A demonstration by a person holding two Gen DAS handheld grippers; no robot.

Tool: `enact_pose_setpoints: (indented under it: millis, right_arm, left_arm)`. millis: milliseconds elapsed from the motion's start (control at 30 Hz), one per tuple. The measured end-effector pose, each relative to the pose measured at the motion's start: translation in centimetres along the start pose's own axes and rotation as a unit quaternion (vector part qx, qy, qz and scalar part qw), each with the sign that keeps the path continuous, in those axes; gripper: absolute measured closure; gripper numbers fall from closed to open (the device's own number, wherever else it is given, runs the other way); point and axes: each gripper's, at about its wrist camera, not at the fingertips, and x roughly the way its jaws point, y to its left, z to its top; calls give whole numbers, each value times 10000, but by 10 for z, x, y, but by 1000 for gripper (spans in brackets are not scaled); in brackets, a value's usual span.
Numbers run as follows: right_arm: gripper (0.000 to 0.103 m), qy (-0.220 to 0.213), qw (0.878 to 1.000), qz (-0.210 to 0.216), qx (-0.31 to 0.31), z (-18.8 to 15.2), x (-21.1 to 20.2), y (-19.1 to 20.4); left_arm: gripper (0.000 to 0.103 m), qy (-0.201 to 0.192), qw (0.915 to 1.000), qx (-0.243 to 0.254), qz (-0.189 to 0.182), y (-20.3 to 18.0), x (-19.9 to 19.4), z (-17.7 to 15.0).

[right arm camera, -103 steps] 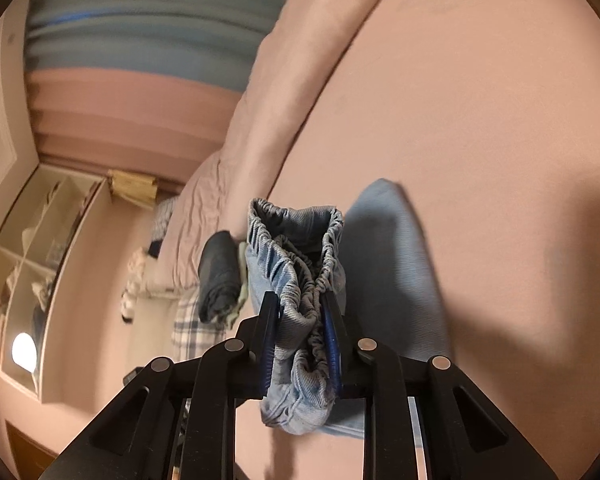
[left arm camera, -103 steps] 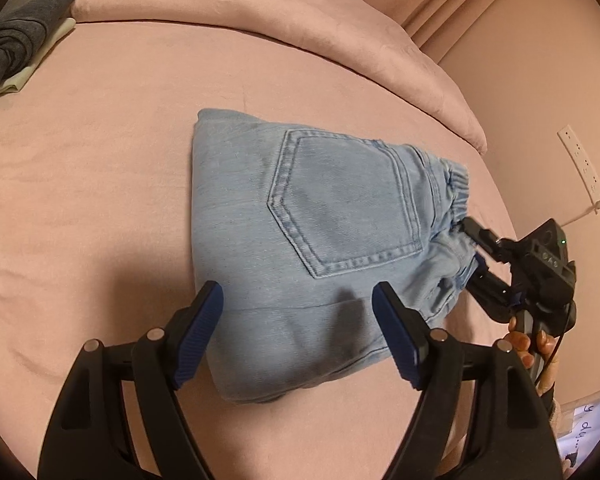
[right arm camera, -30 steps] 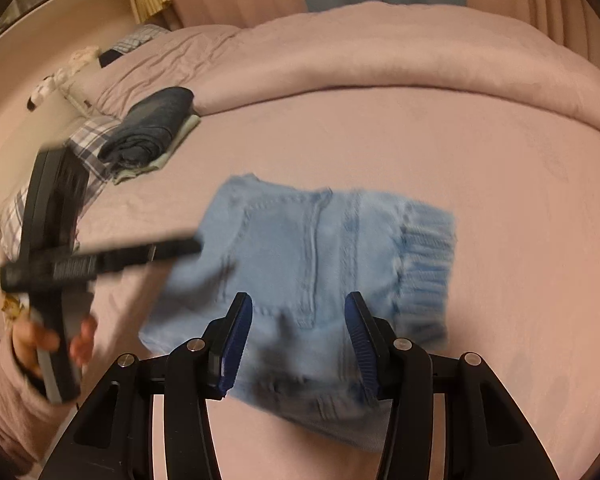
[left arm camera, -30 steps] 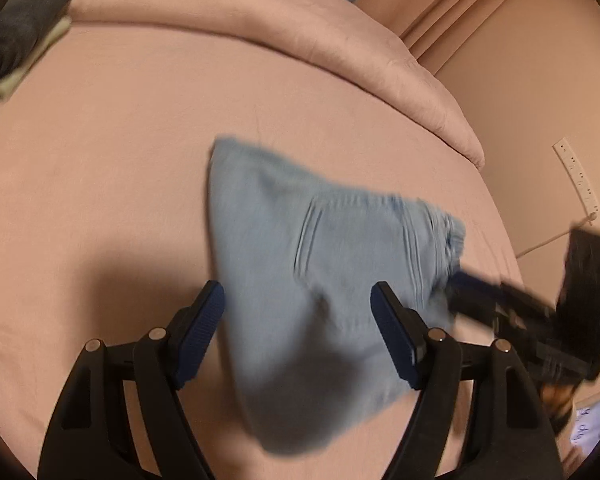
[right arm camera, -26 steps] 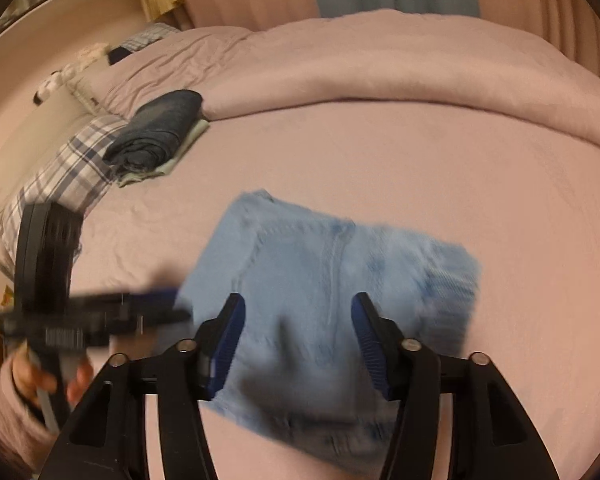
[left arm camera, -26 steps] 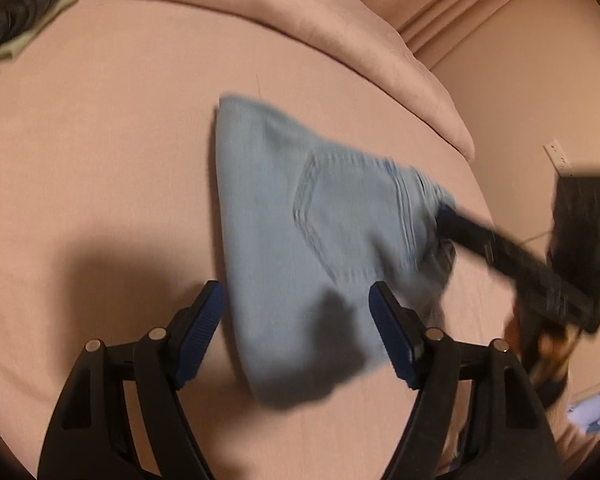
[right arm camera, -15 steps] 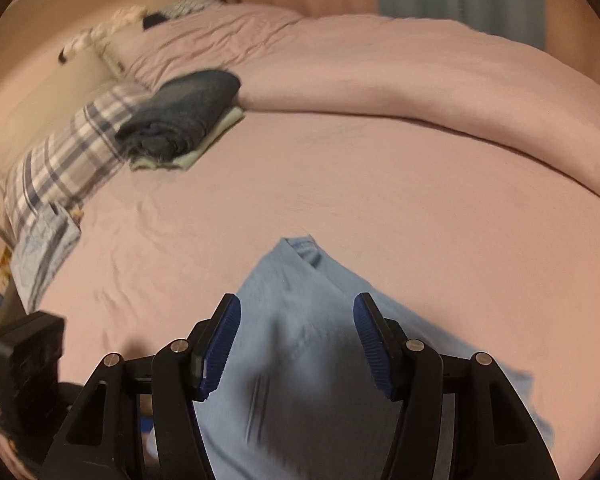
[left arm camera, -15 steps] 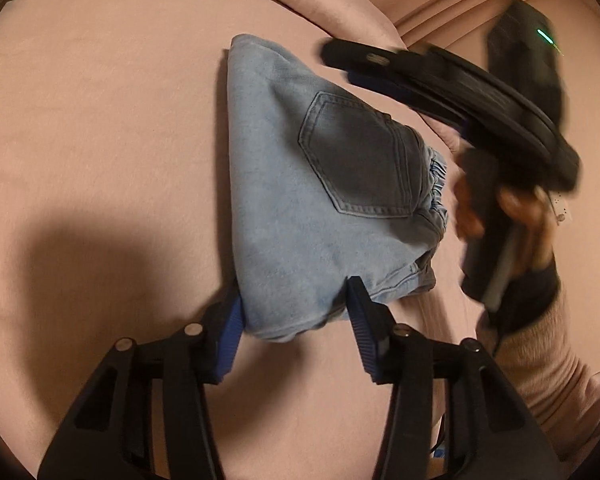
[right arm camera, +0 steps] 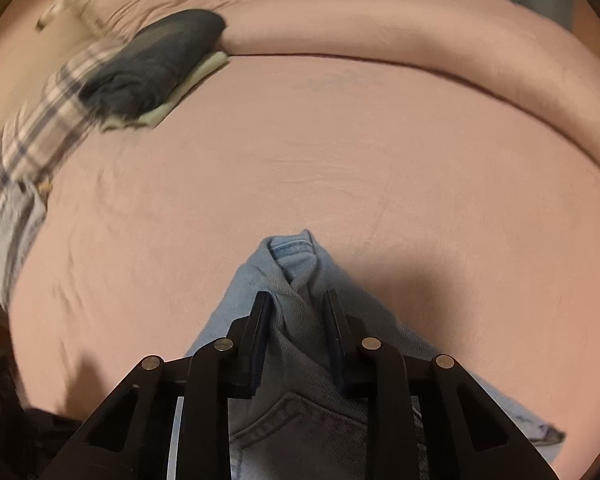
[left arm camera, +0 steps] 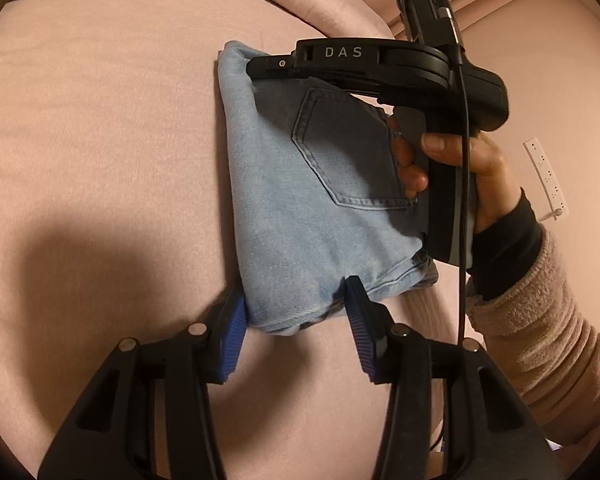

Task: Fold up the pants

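Observation:
The folded light-blue denim pants [left arm camera: 300, 208] lie on the pink bed sheet [left arm camera: 100, 140], back pocket up. My left gripper [left arm camera: 296, 322] grips their near edge, a blue pad pressing in on each side of the bundle. My right gripper [left arm camera: 256, 70], black and held by a hand [left arm camera: 472, 160], reaches over the pants to their far end. In the right wrist view its jaws are closing, and a bunched ridge of the pants [right arm camera: 296, 264] is pinched between the pads of the right gripper [right arm camera: 296, 316].
A dark folded garment on a pale green one [right arm camera: 156, 60] lies at the far left beside a plaid pillow [right arm camera: 32, 140]. A rolled pink duvet [right arm camera: 420, 28] runs along the far side. A white power strip [left arm camera: 546, 180] hangs on the wall at right.
My left gripper dropped to the pants' near edge and narrowed onto it. My right gripper swung across to the far end and closed on the fabric.

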Motion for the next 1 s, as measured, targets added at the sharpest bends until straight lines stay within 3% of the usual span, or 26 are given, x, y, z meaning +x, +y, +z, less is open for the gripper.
enact_pose_setpoints:
  millis: [200,333,400,533,833,1000]
  right_arm:
    - [74,-656,9970,-408,88,-16,-46,12]
    - [56,-981,9941,-460,24,-39,-85,20]
    - [54,-1076,9930,-481,-8,-54,-100,23]
    - [54,-1061,9932,-460,95,-78,-113,24]
    - [54,-816,9949,-420,418,-117,-109,19]
    - [54,-386,9970,-345,580,-138,-91,14]
  left_arm:
    - [50,-27,9999,15,114,-8,-4,-6]
    - [43,-147,9995,-19,264,-11,-12,-8]
    - [39,-254,9993,-96,253,-12,-19,-8]
    - [33,-433,9986,-215,235,-17,-28,-7]
    - [31,-528,9979,-238,297,-31,-30,0]
    - [30,-476,9982,-149,337,-37,-27,-1]
